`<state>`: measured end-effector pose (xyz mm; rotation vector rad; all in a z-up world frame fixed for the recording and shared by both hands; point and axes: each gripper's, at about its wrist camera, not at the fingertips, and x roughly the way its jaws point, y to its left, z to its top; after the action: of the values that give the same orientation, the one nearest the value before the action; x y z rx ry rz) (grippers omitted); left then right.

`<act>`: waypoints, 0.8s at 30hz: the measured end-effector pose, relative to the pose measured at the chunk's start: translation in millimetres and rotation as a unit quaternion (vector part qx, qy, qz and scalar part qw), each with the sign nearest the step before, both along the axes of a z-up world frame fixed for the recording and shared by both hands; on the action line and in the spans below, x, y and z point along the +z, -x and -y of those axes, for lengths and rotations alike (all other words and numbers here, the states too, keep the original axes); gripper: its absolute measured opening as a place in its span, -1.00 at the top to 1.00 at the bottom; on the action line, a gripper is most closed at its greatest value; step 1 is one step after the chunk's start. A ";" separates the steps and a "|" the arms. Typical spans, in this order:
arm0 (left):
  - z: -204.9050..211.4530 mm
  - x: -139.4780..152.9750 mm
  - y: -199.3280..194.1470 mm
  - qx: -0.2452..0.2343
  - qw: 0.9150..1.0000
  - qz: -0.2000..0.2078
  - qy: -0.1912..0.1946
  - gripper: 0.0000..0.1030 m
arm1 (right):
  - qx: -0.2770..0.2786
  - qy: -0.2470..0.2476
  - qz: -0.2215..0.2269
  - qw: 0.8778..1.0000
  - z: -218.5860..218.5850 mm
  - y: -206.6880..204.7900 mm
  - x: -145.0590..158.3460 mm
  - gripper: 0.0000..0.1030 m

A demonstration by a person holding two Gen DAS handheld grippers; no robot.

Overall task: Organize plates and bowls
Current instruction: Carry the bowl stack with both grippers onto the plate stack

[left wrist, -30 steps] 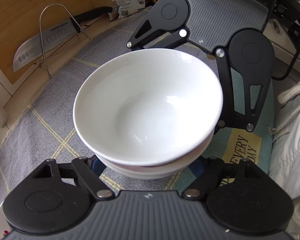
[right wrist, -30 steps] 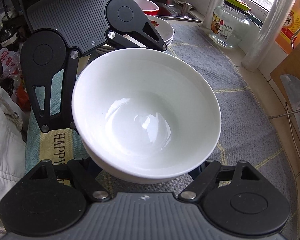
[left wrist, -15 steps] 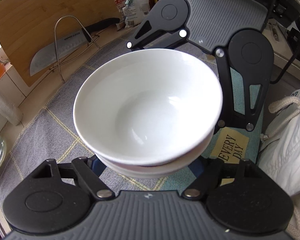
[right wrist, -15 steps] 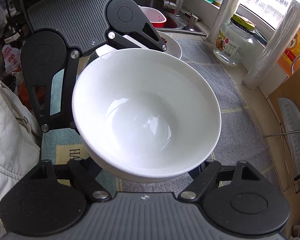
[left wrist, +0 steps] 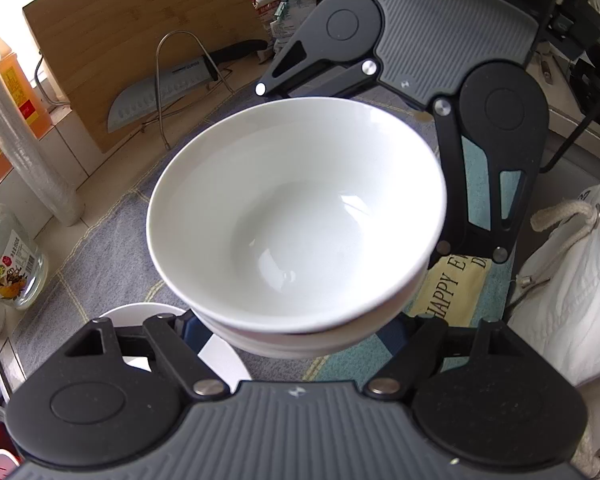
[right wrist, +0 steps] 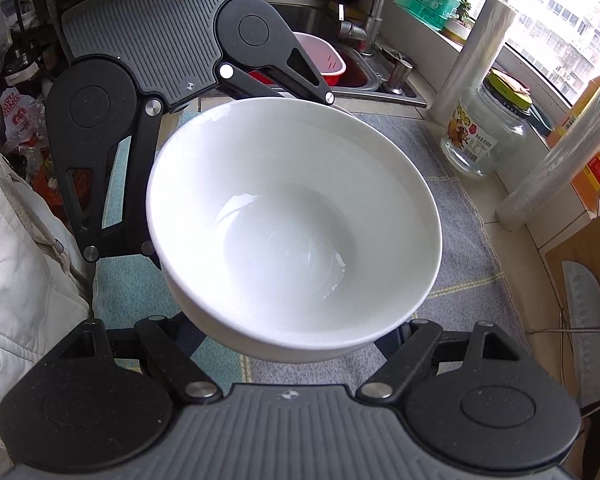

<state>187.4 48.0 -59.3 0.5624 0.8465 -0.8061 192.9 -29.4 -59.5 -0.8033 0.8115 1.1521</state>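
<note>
White ceramic: stacked bowls (left wrist: 296,216), two nested as far as I can tell (a second rim shows under the top one in the left wrist view), held up off the desk (left wrist: 112,240).
Carry: both grippers share the load, one on each side of the stack, facing each other across it.
Left gripper (left wrist: 300,332): fingers reach under and around the near wall of the lower bowl; tips hidden by the bowl, so contact is a judgement, not seen.
Right gripper (right wrist: 292,344): same on its side, fingers pinching the bowl wall from below the rim; tips also hidden.
Key relation: stack sits dead centre between the two grippers, neither hand nearer; round, so no long axis, mouth up and tilted a little toward each camera.
Below: grey checked mat (right wrist: 452,240) on the desk, clear of the bowls.
Nearby target guess: white plate (left wrist: 148,316) lies on the mat just under the left gripper.
Sink (right wrist: 364,76): past the mat's far edge in the right wrist view, red basket (right wrist: 324,60) in it.
Risk: uneven lift from either hand would tip the stack.
</note>
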 end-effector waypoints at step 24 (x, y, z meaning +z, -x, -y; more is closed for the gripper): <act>-106.5 -5.0 -4.3 0.042 0.999 0.014 -0.010 -0.58 | 0.035 0.008 0.011 0.999 -113.8 -34.1 -14.5 -0.67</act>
<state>191.7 154.6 -64.3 0.5510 0.8492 -0.7114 227.0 84.4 -73.9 -0.8613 0.7816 1.1976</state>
